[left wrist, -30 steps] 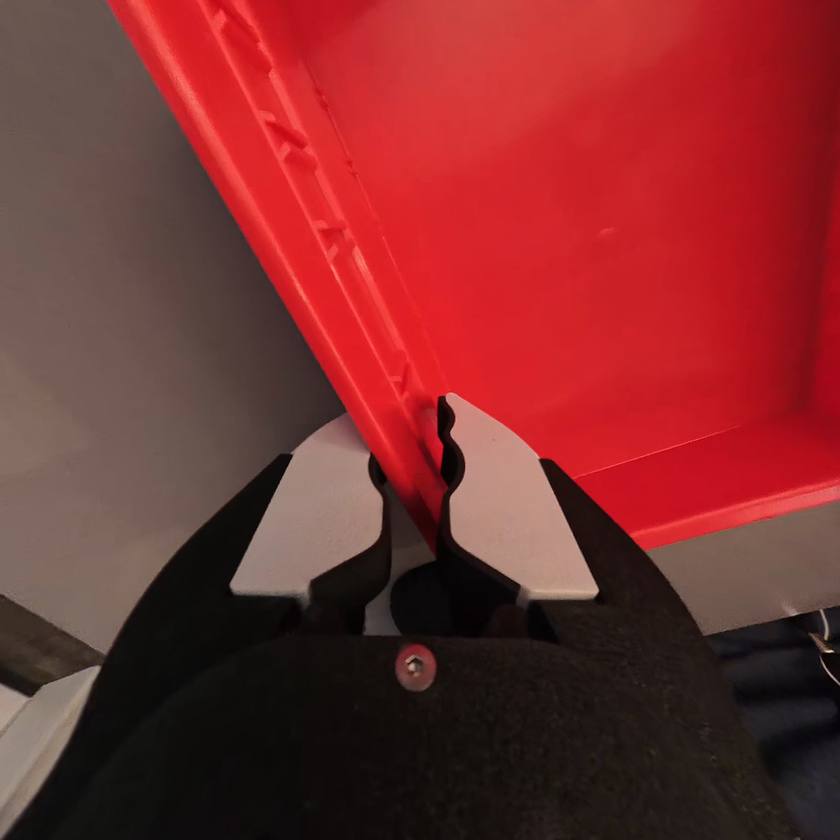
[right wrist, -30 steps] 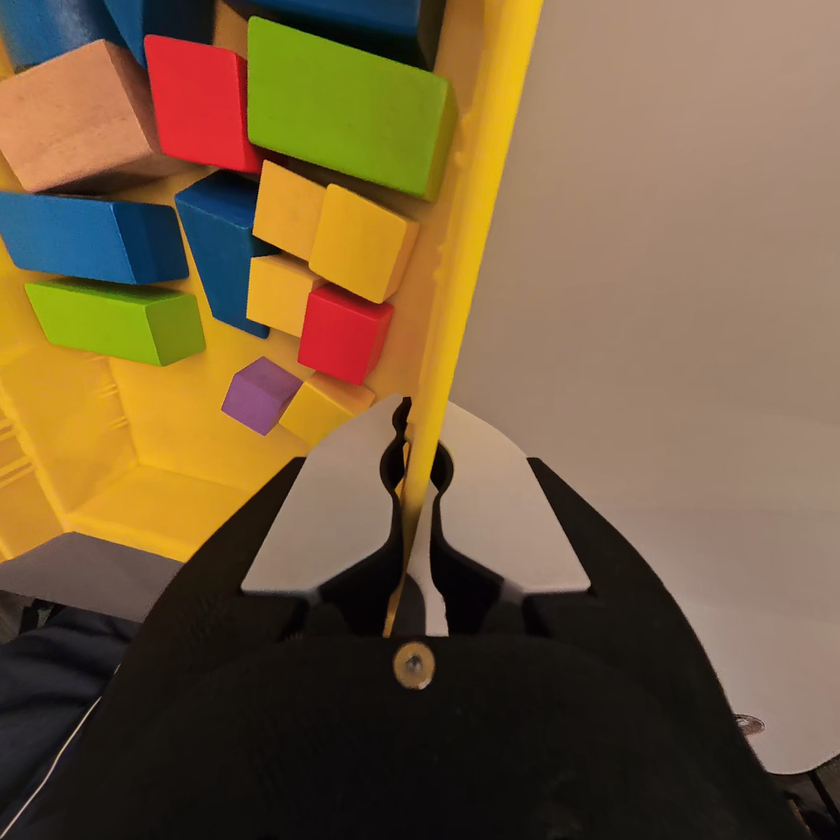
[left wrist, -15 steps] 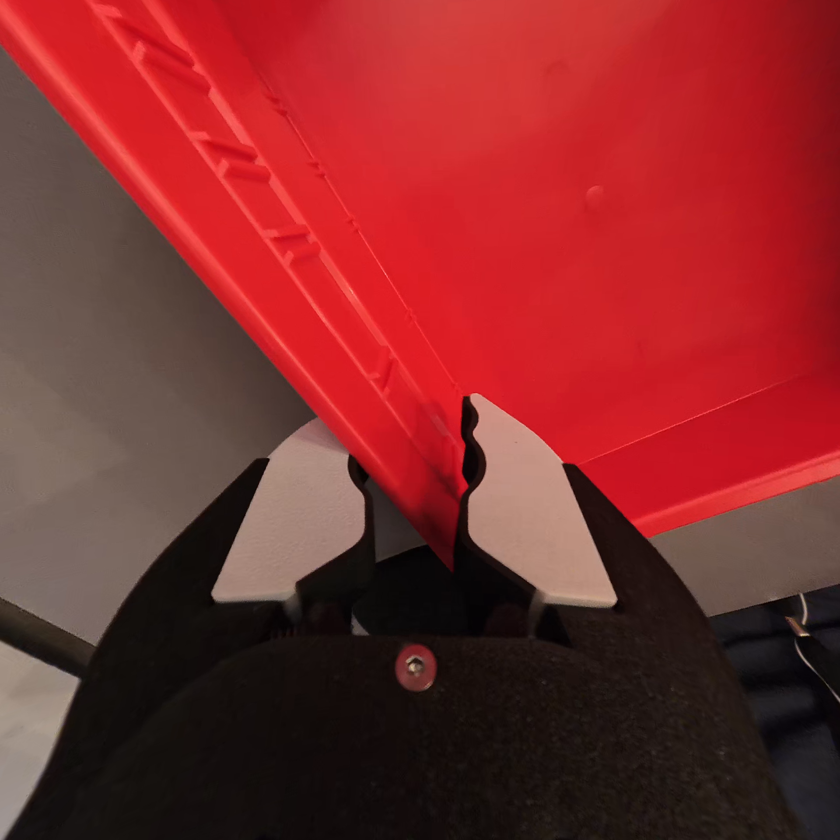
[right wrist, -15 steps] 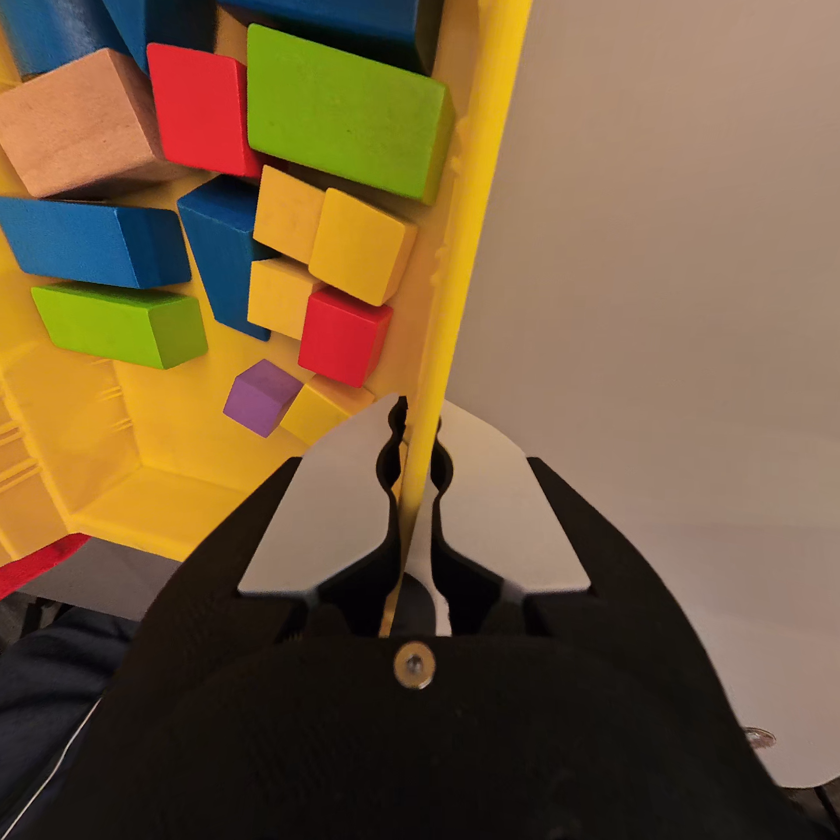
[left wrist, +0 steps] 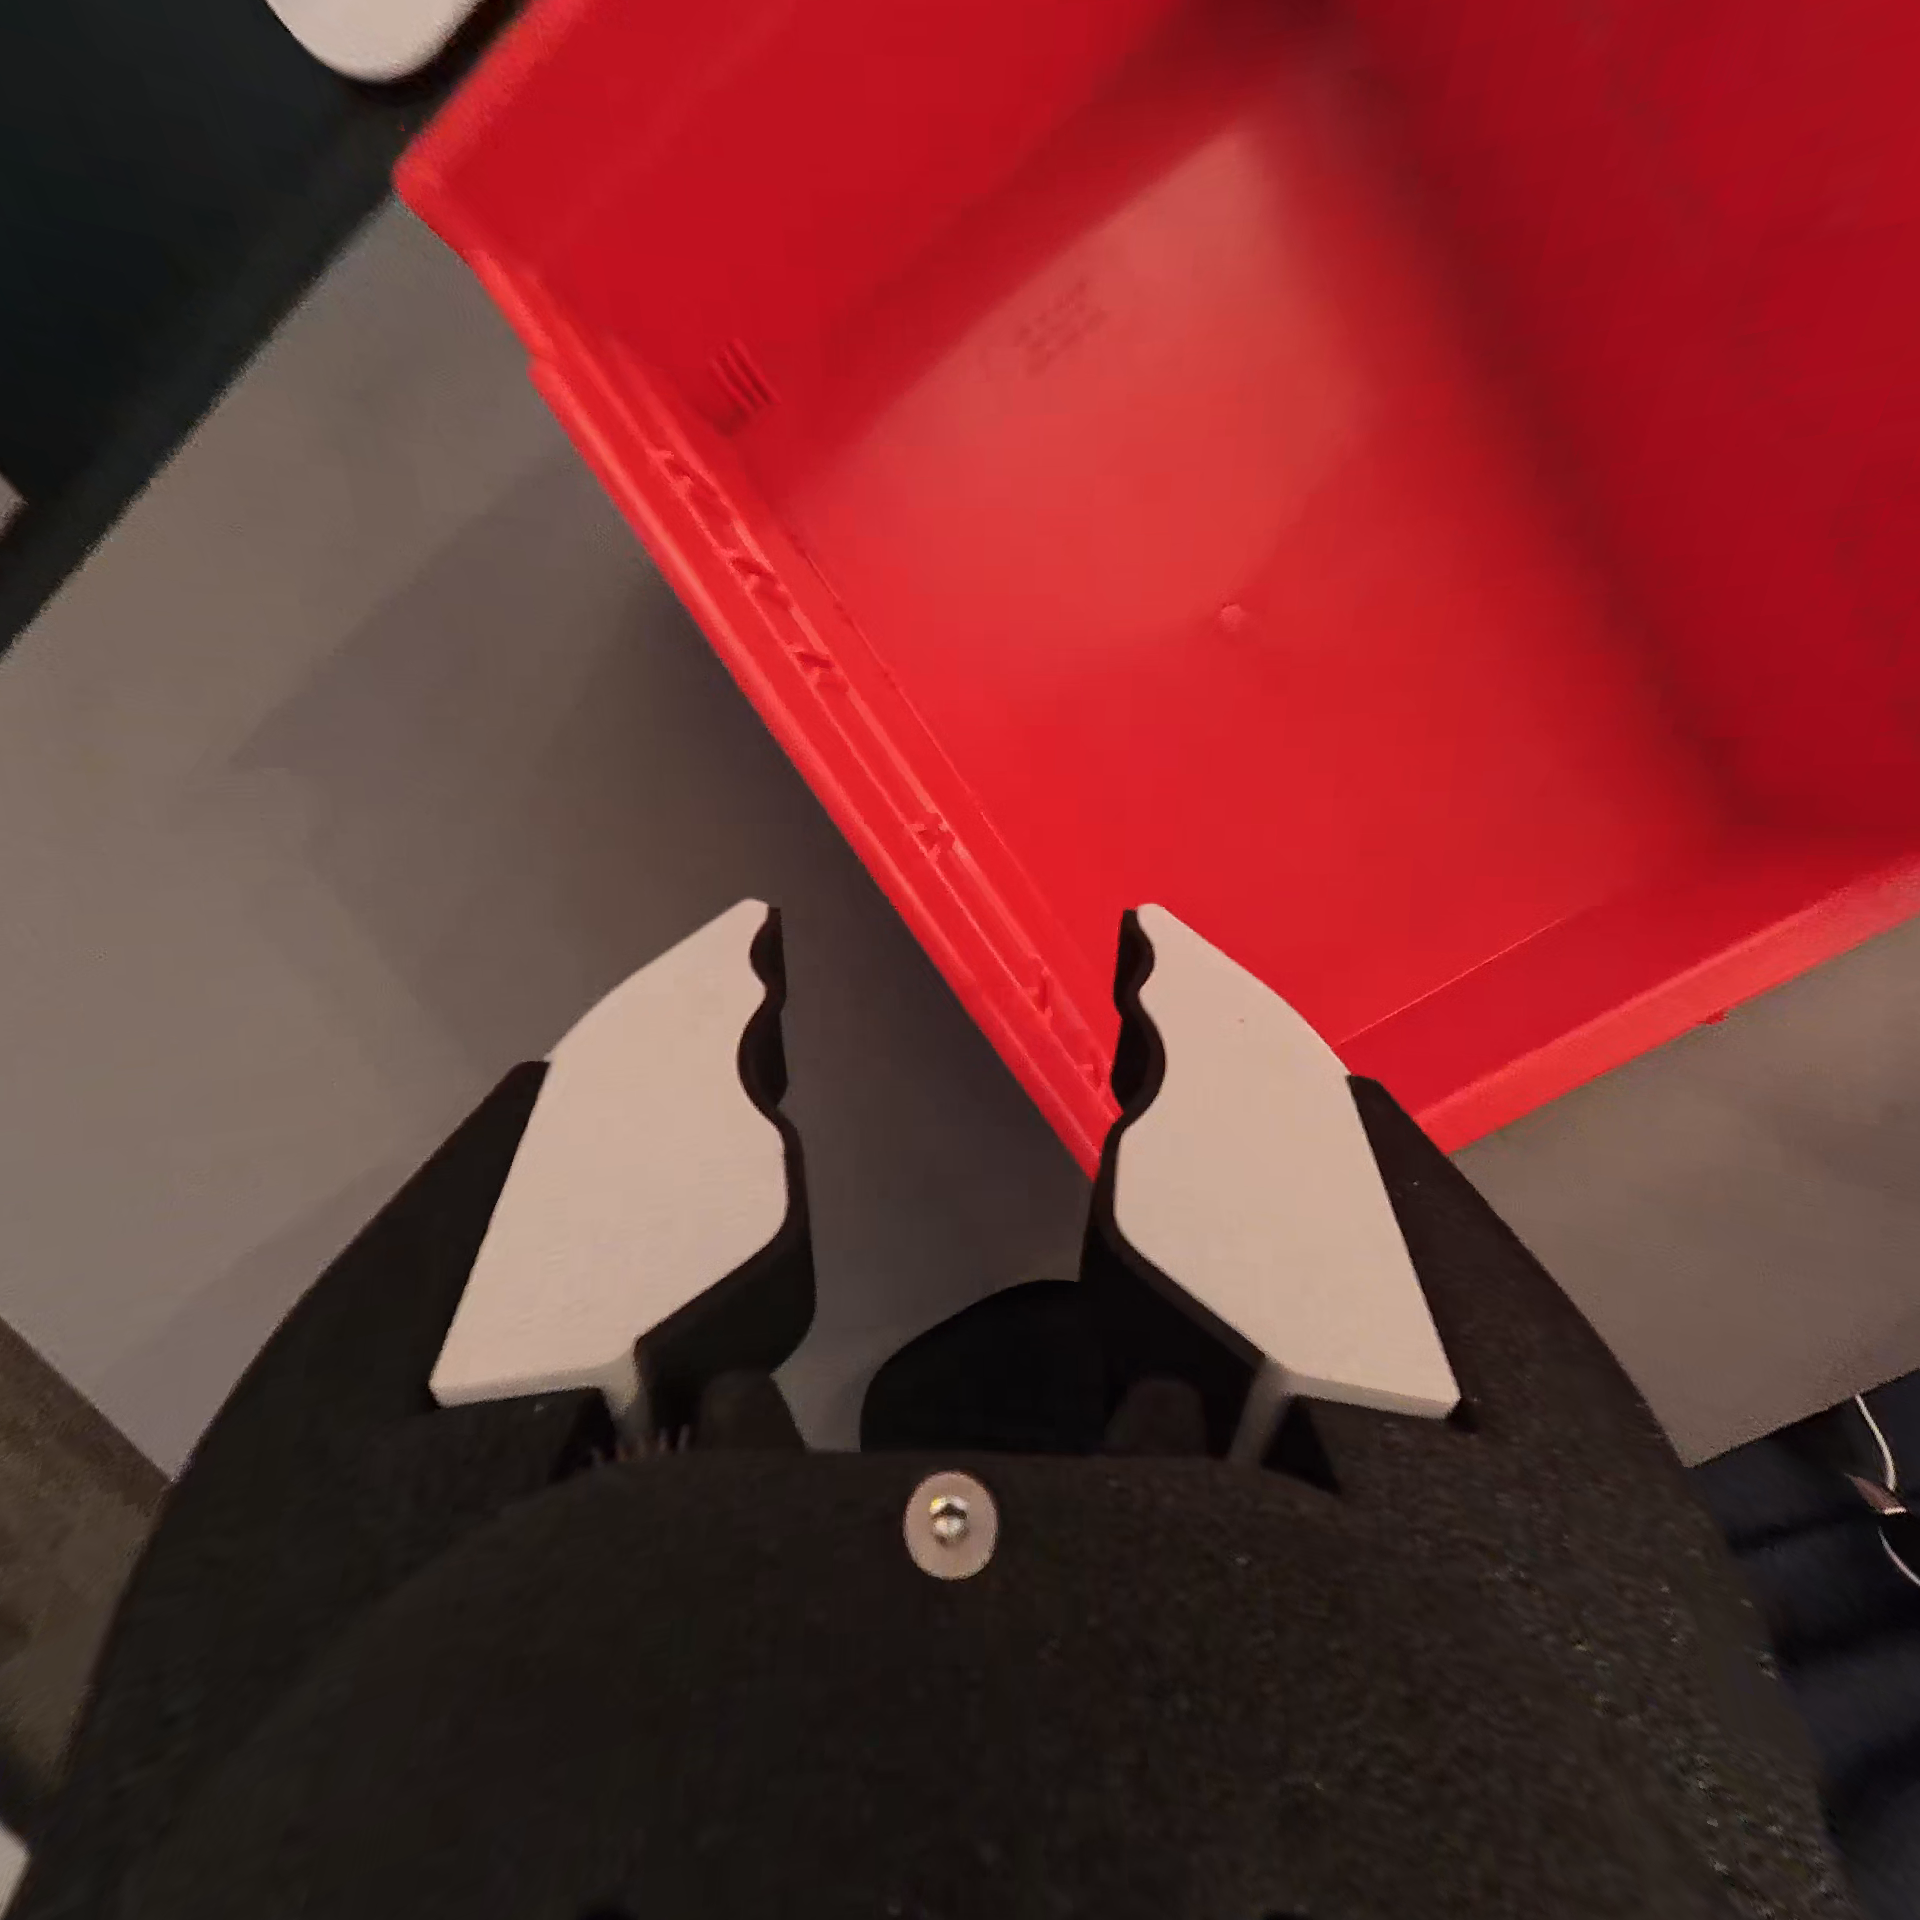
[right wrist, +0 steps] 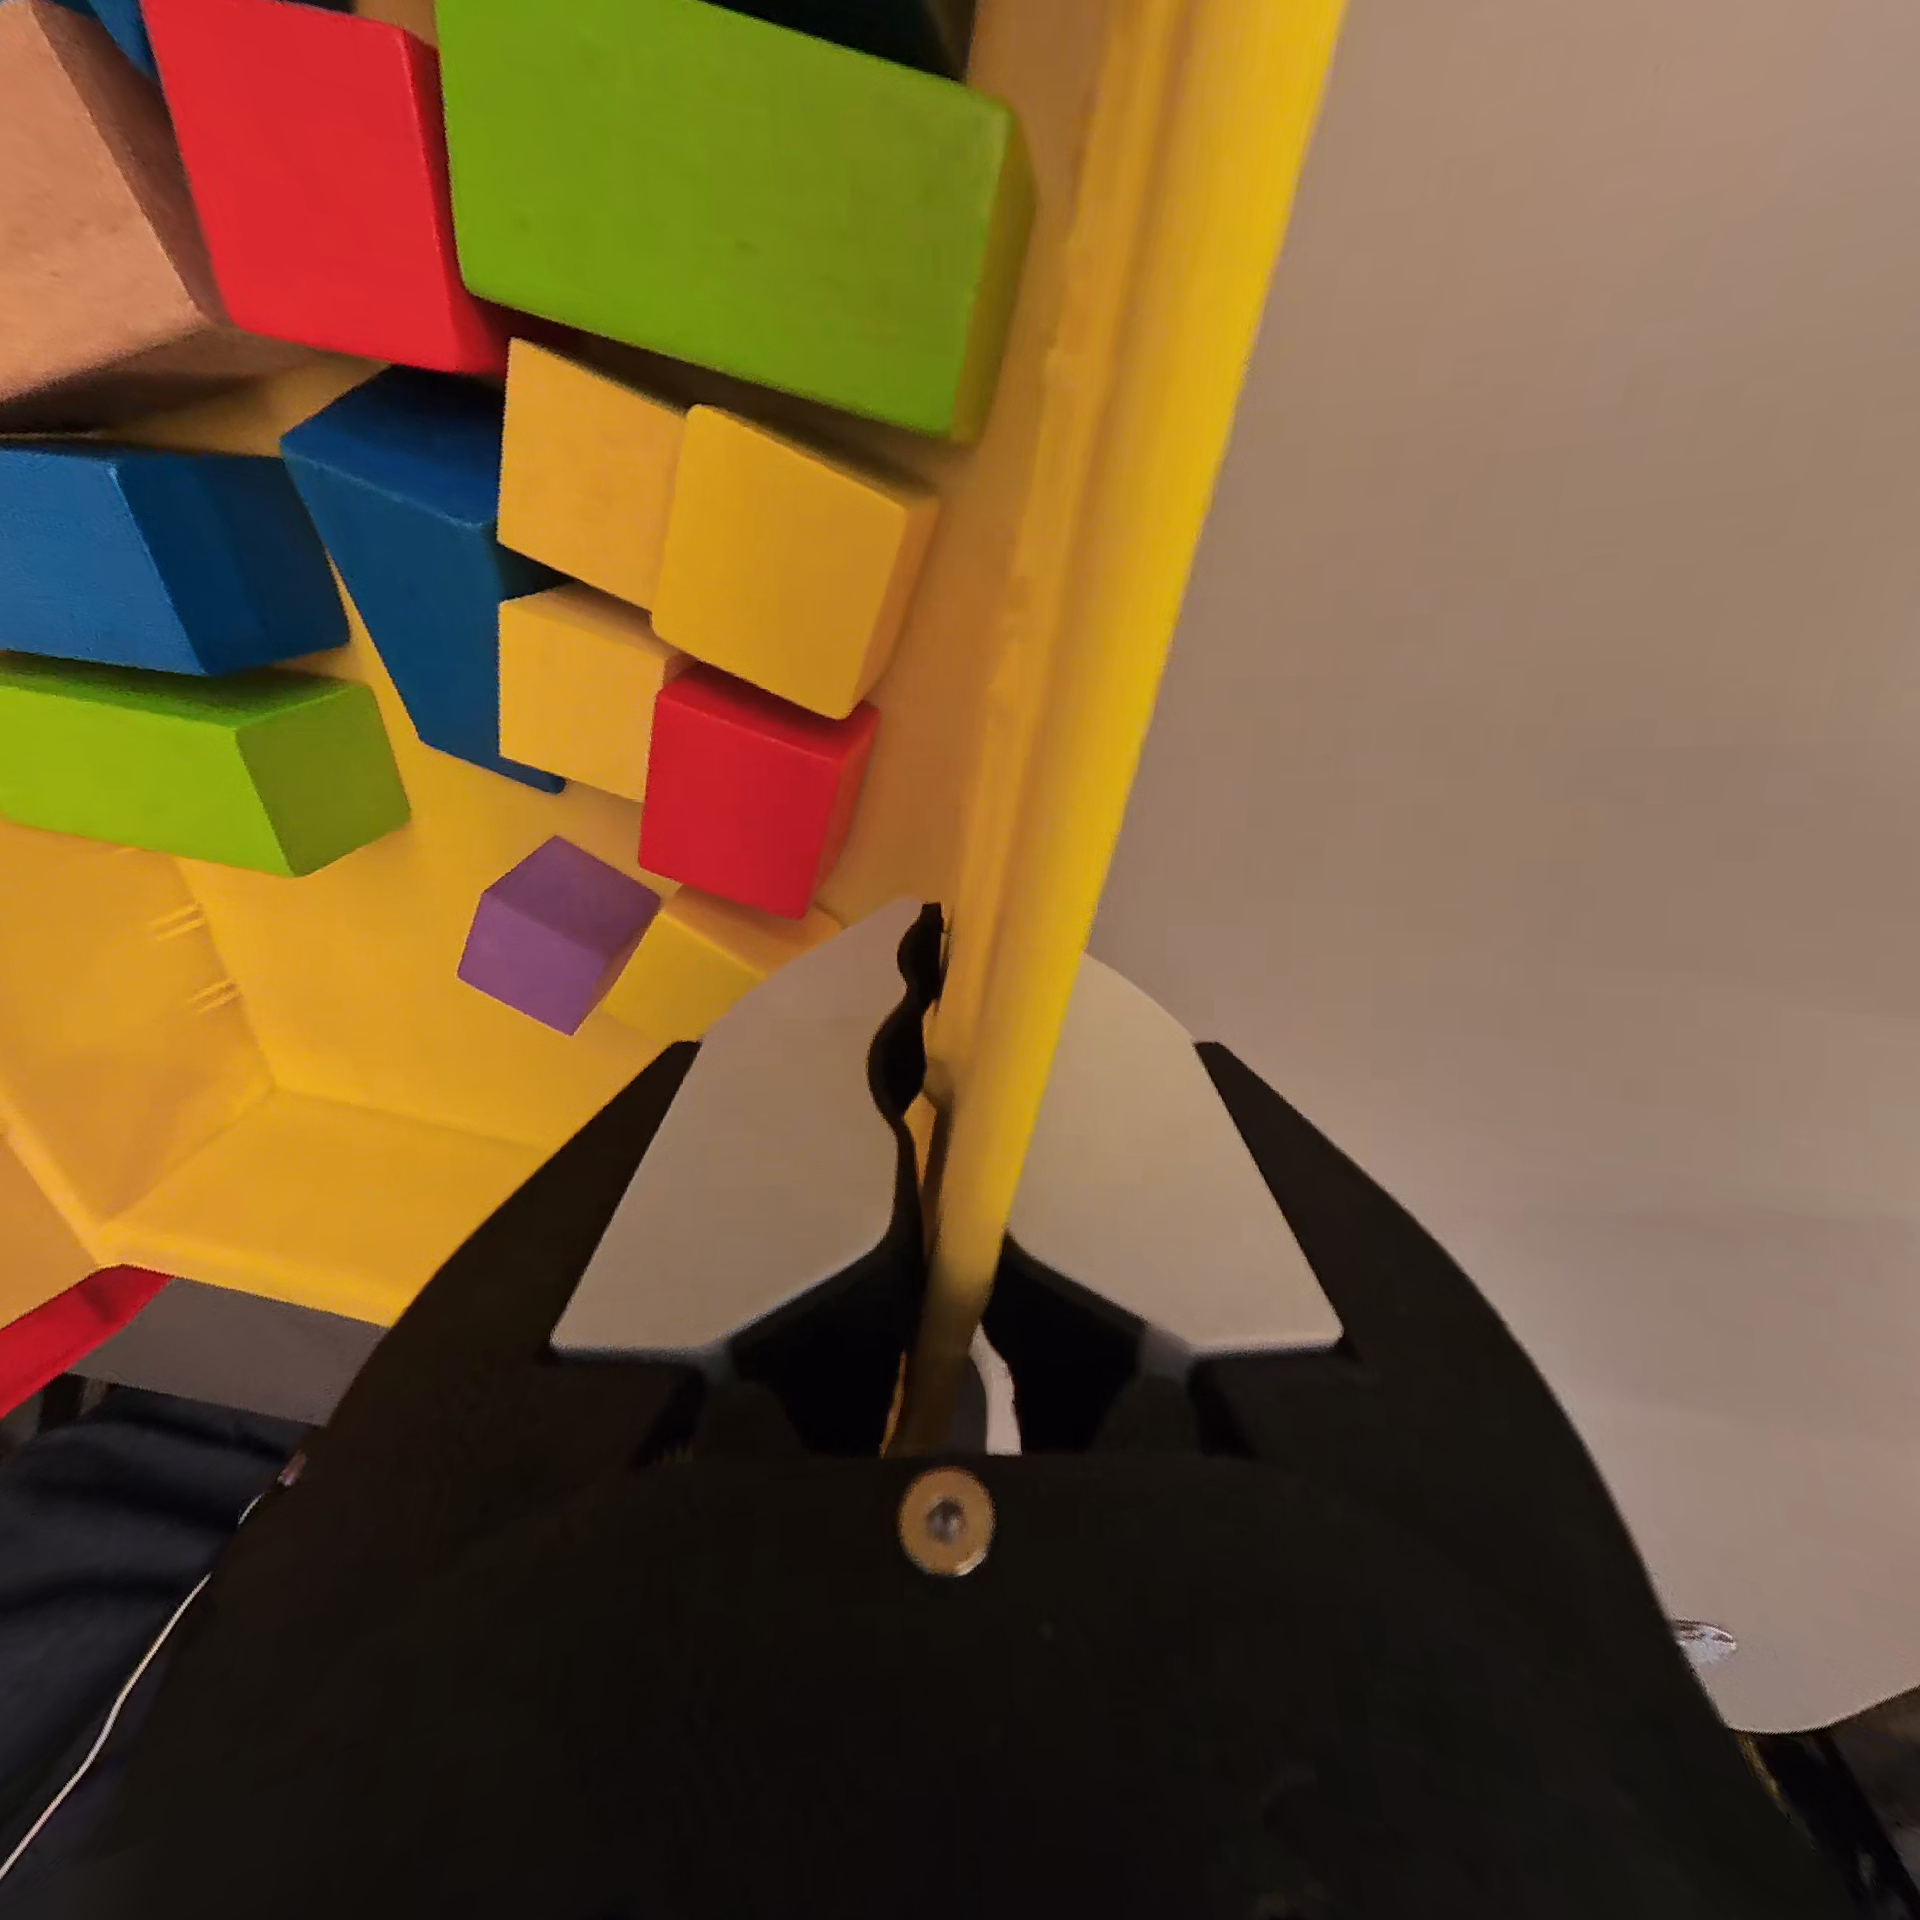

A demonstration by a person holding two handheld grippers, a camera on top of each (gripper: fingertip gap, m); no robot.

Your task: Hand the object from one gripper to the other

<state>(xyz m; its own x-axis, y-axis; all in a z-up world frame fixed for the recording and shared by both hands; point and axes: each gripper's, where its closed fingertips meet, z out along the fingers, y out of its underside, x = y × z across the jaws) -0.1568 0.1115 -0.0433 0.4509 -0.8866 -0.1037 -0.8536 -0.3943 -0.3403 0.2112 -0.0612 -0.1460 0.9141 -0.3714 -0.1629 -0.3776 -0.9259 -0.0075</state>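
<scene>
So the left gripper [left wrist: 951,925] has its jaws spread wide, nothing between them. The near corner of the red bin [left wrist: 1299,582] sits right by the inner edge of its right finger [left wrist: 1247,1164], looks like it's touching or just about, can't tell for sure. The bin has nothing in it and rests on the grey table [left wrist: 343,790], stretching away to the far right.

The right gripper [right wrist: 971,935] is clamped tight on the right-hand wall of the yellow bin [right wrist: 1132,582], one finger inside the bin, the other outside. Inside there's a heap of coloured blocks: a big green block [right wrist: 727,197] at the far end against that wall, a yellow cube [right wrist: 790,561] just nearer, a red cube [right wrist: 753,790] touching it, and a small purple cube [right wrist: 556,935] nearest the gripper, off to the left. A bit of the red bin pokes in at the near left edge of that view
</scene>
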